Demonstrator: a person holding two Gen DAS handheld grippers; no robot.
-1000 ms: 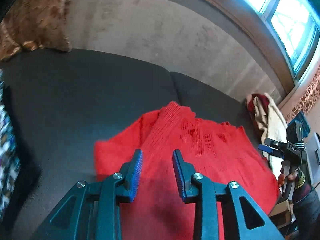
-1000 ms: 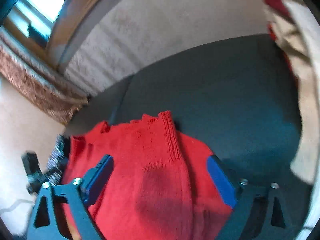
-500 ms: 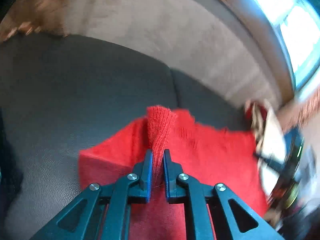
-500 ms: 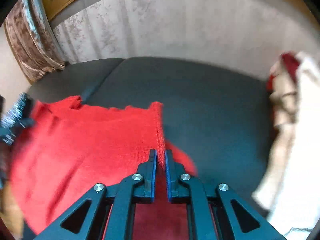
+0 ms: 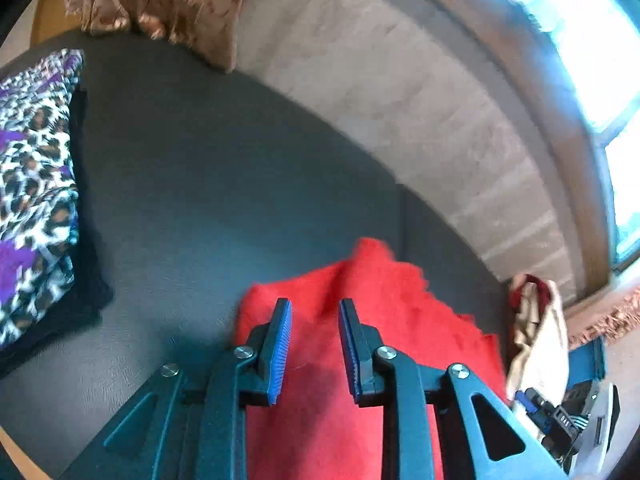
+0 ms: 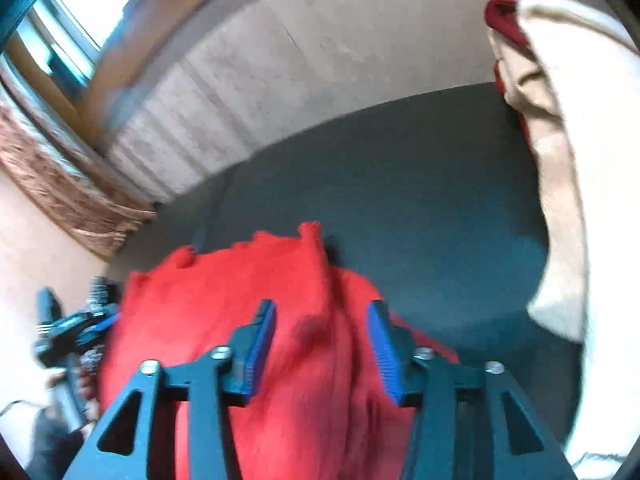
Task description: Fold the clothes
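Half a second ago both grippers were pinched on folds of the red sweater (image 5: 360, 360); now each has let go. The left gripper (image 5: 315, 346) has its jaws opening, the blue pads standing apart above the knit with no cloth pressed between them. The right gripper (image 6: 322, 346) is likewise opening, its pads spread wider than the left's, a raised ridge of the sweater (image 6: 280, 340) lying in the gap but not clamped. A second ago both sets of jaws were also apart, the right one much wider than now. The left view has swung since then: a leopard-print cushion (image 5: 36, 200) now fills its left edge, where before only a sliver showed.

The sweater lies on the dark grey sofa seat (image 5: 200, 184), close under both grippers, near the seam between the two seat cushions. Its ribbed band stands up as a narrow strip pointing away from the grippers toward the pale sofa back (image 5: 400, 100). Motion blur softens its edges, so the long axis cannot be told.

A heap of cream and dark red clothes (image 6: 568, 160) sits well apart at the right end of the seat. A brown patterned curtain (image 5: 168, 0) hangs at the upper left of the left view.
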